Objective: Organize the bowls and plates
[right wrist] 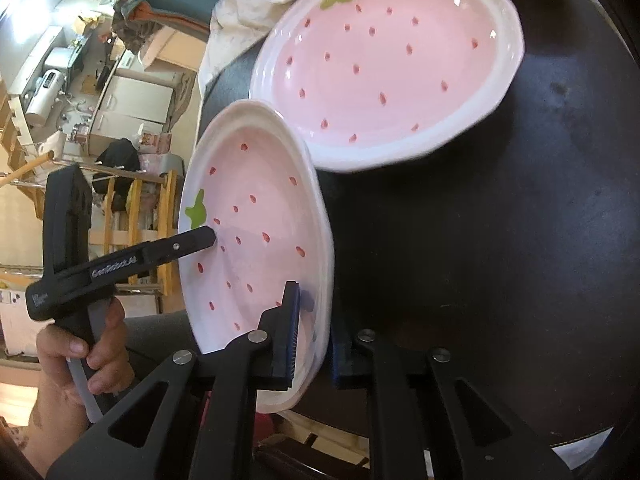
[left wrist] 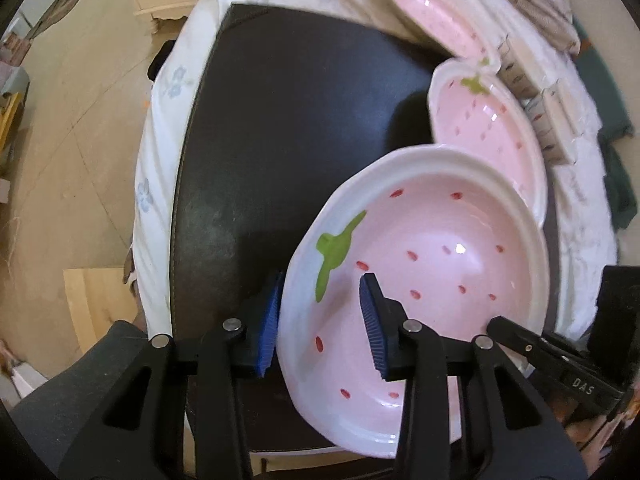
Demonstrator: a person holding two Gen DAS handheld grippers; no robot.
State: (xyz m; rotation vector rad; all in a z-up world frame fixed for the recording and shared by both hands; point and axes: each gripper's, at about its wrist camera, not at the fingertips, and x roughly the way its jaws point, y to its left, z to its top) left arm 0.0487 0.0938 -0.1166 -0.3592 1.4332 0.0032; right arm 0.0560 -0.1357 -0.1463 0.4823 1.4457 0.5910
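Note:
A pink strawberry-pattern bowl point(left wrist: 432, 256) with a white rim is held tilted above the black mat point(left wrist: 280, 140). My left gripper point(left wrist: 320, 320) straddles its rim, one blue pad outside, one inside, with some gap. My right gripper point(right wrist: 316, 340) is shut on the same bowl point(right wrist: 256, 240) at its opposite rim. The left gripper's finger point(right wrist: 176, 246) shows inside the bowl in the right wrist view. A second pink strawberry plate point(right wrist: 392, 60) lies flat on the mat beyond; it also shows in the left wrist view point(left wrist: 488, 128). A third pink dish point(left wrist: 432, 16) sits further back.
The black mat point(right wrist: 500, 240) lies on a white floral cloth point(left wrist: 160, 152) over a small table. Small cartons point(left wrist: 544, 112) stand at the right edge. The floor lies to the left, room clutter beyond.

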